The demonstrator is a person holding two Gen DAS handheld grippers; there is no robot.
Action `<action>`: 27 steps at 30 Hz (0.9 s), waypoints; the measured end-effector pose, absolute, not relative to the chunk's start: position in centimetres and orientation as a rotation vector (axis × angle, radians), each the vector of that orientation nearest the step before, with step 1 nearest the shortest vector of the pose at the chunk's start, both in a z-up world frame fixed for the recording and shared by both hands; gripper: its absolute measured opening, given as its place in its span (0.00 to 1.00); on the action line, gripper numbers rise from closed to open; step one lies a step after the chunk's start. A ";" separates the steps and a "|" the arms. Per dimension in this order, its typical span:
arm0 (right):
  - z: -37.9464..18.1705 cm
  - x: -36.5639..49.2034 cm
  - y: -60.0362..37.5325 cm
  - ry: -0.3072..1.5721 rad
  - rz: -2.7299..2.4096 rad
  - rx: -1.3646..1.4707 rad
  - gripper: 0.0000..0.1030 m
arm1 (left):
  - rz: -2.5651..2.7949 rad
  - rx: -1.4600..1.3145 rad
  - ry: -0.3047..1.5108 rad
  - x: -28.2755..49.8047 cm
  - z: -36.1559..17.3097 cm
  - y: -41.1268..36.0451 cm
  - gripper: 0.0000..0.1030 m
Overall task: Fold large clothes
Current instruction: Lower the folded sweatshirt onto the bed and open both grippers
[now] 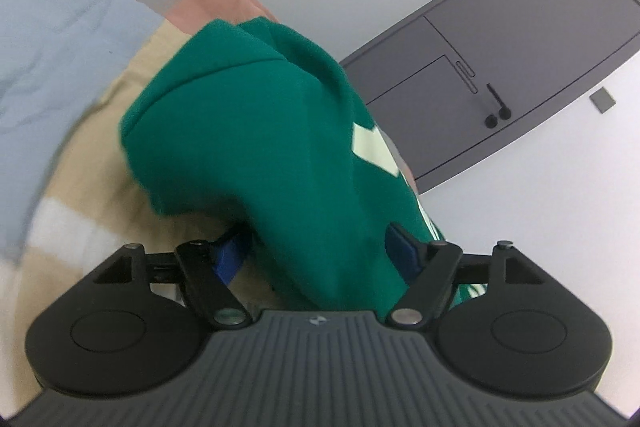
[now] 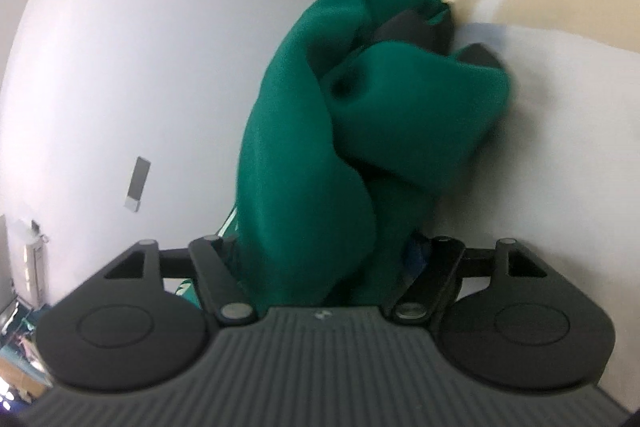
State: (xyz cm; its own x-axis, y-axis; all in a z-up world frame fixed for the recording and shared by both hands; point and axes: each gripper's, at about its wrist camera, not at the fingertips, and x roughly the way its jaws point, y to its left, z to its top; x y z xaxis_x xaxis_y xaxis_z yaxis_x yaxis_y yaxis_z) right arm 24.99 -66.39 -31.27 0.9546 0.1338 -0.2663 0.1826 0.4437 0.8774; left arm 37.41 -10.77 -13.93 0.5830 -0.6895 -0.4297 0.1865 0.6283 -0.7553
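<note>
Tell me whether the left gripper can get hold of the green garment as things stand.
Probably yes: the green garment already bunches between the left gripper's open fingers, with nothing in front of it.

Both wrist cameras sit close behind bunched green garment (image 1: 260,131), apparently from opposite sides.

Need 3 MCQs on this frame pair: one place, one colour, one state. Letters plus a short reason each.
1. Where is the garment in the left wrist view?
A. between the left gripper fingers
B. hanging on the door
C. out of view

2. What colour is the garment?
A. red
B. green
C. black

3. What does the garment look like in the right wrist view, at the right gripper?
A. folded flat
B. bunched up
C. on a hanger

Key: 1 A, cloth runs between the blue pads; 2 B, green with pale markings; 3 B, rumpled folds.
</note>
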 end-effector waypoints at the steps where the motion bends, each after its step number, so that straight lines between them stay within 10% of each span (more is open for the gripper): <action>1: -31.1 24.2 -66.3 0.319 -0.040 1.113 0.73 | -0.557 -0.703 0.787 36.6 -13.4 -10.6 0.76; 27: -11.6 9.0 -59.3 0.174 0.104 0.691 0.73 | -0.611 -0.270 0.508 16.3 6.9 -9.4 0.76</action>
